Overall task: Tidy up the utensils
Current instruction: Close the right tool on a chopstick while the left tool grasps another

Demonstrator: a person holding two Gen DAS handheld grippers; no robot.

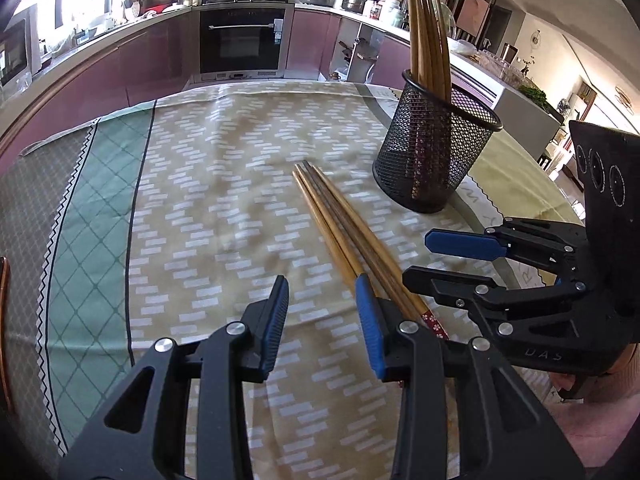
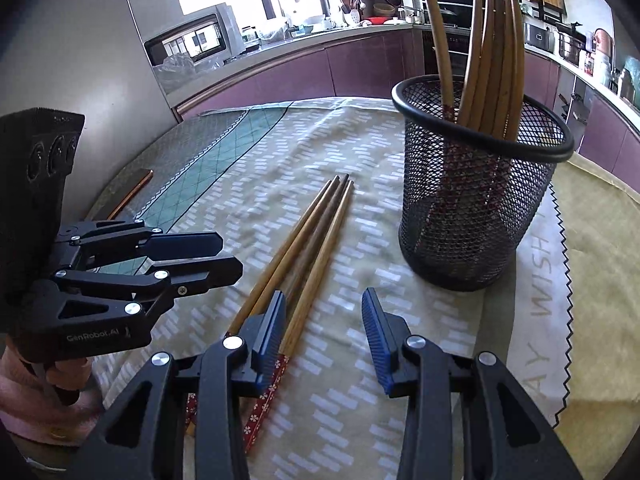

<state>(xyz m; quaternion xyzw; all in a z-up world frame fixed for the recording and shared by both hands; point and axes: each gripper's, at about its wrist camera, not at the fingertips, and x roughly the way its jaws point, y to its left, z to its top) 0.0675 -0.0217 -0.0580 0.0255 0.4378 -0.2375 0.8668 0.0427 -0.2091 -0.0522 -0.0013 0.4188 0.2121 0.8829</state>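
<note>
Chopsticks of brown wood (image 1: 340,236) lie bundled on the patterned tablecloth (image 1: 208,208), long axis running toward the black mesh cup (image 1: 434,152), between the left gripper (image 1: 322,312) and right gripper (image 2: 324,316) (both parted, empty).

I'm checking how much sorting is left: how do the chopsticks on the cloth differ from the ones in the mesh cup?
The loose chopsticks lie flat on the tablecloth; the cupped chopsticks stand upright in the black mesh cup. The loose ones lie bunched side by side; the cupped ones fan apart, leaning on the rim. Both sets are brown wood with red flowered ends.
</note>
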